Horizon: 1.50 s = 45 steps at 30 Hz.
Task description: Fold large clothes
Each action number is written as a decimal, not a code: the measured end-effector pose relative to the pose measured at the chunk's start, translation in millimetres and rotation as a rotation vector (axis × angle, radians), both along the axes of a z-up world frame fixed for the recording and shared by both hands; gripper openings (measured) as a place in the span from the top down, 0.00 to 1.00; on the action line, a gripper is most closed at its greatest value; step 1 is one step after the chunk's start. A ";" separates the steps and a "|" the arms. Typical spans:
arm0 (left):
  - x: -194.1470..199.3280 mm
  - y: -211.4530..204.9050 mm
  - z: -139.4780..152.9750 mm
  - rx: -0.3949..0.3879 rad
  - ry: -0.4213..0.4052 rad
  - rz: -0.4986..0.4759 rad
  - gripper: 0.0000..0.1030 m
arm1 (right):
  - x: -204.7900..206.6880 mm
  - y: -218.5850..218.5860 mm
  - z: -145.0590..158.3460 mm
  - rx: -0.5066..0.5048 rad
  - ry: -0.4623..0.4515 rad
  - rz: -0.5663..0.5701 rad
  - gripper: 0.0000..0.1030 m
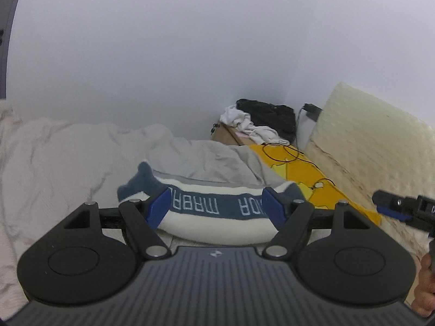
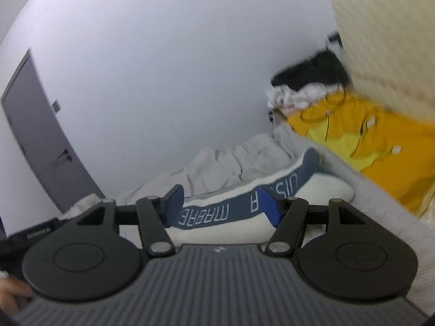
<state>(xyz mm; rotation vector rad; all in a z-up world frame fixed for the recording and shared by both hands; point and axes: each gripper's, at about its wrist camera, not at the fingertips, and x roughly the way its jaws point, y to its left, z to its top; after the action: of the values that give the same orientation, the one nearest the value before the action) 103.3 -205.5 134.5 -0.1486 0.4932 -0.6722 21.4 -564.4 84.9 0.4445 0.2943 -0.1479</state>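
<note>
A folded white garment with a blue band and white lettering [image 1: 201, 207] lies as a thick bundle on the bed. In the left wrist view it shows through the gap of my left gripper [image 1: 216, 204], whose blue pads [image 1: 159, 206] stand wide apart and off the cloth, so it is open. My right gripper [image 2: 221, 206] is open too, and the same garment [image 2: 206, 215] lies beyond its spread fingers. The right gripper's tip [image 1: 394, 206] also shows at the right edge of the left wrist view. Neither gripper holds anything.
Rumpled grey bedding [image 1: 68, 157] covers the bed to the left. A yellow-orange cloth [image 1: 312, 179] with thin black cables lies to the right, beside a cream foam block [image 1: 367, 141]. White and black clothes sit on a cardboard box [image 1: 225, 135] in the corner. A grey door [image 2: 40, 141] stands at the left.
</note>
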 end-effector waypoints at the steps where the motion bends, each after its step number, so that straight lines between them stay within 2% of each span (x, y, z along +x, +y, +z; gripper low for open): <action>1: -12.6 4.9 3.5 -0.001 -0.006 -0.006 0.25 | -10.0 8.0 6.1 -0.023 -0.006 0.007 0.37; 5: -58.1 15.2 2.4 0.036 -0.059 -0.010 0.25 | -39.9 32.3 18.3 -0.074 -0.022 0.019 0.37; 7: -75.5 20.9 -3.8 0.034 -0.057 -0.020 0.25 | -54.2 44.0 18.8 -0.084 -0.022 0.030 0.37; 11: -107.1 31.2 -16.4 0.045 -0.080 -0.023 0.25 | -74.7 65.2 9.7 -0.129 -0.021 0.034 0.37; 18: -136.5 44.0 -37.5 0.044 -0.096 -0.029 0.25 | -97.4 92.3 -15.2 -0.157 0.003 0.040 0.37; 25: -147.4 51.5 -55.9 0.055 -0.105 -0.018 0.25 | -106.0 106.4 -42.7 -0.194 0.018 0.022 0.37; 35: -141.6 61.4 -74.7 0.065 -0.085 0.016 0.25 | -87.3 119.0 -83.1 -0.263 0.085 0.007 0.37; 45: -125.5 59.1 -98.6 0.093 -0.036 0.028 0.24 | -81.1 124.8 -92.4 -0.284 0.116 -0.008 0.38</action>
<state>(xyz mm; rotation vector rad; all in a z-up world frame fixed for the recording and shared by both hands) -22.1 -146.5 35.9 -0.0551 0.4860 -0.6227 -59.7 -439.5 -7.5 0.1555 0.3789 -0.2204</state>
